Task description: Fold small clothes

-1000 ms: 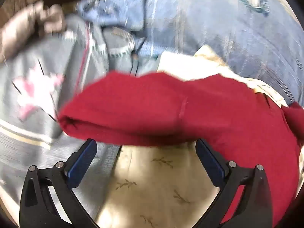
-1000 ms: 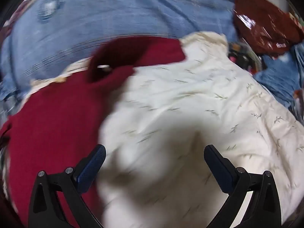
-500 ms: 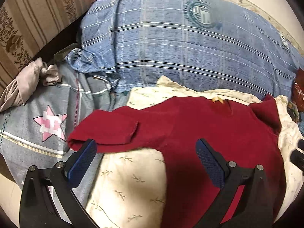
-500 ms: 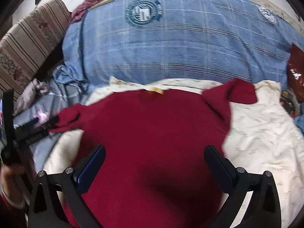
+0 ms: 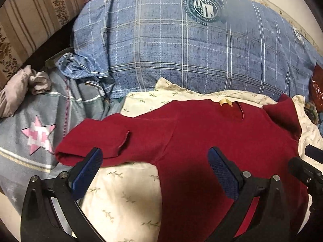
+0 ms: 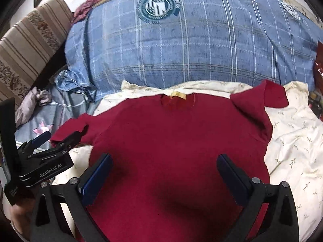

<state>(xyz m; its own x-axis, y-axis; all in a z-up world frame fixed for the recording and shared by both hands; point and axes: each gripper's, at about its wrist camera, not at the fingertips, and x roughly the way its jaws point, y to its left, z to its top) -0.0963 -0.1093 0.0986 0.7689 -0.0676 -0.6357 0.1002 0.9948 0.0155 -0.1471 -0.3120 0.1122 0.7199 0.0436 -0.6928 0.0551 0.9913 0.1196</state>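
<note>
Red short-sleeved top [image 6: 177, 141] lies spread flat, neck and tan label [image 6: 177, 95] toward top of frame, on a cream leaf-print cloth [image 6: 292, 133] over the bed; blue plaid pillow [image 6: 191, 46] behind it. Left gripper [image 5: 155, 161] jaws spread wide, nothing between them, hovering over the left sleeve [image 5: 94, 139] and side seam; in right wrist view it sits at lower left by that sleeve [image 6: 69, 128]. Right gripper [image 6: 164, 170] also spread, empty, over the shirt body. Likely step: first fold of a sleeve or side inward. To do it well, pinch the sleeve hem, which is doubled over itself, through both layers and lift low so the body does not drag; the right sleeve [image 6: 264, 97] is kinked upward and wants flattening first. Fabric looks like soft matte knit, thickish, limp. The cream cloth underneath is rumpled and could get pinched along. Grey star-print bedding [image 5: 38, 135] at left.
</note>
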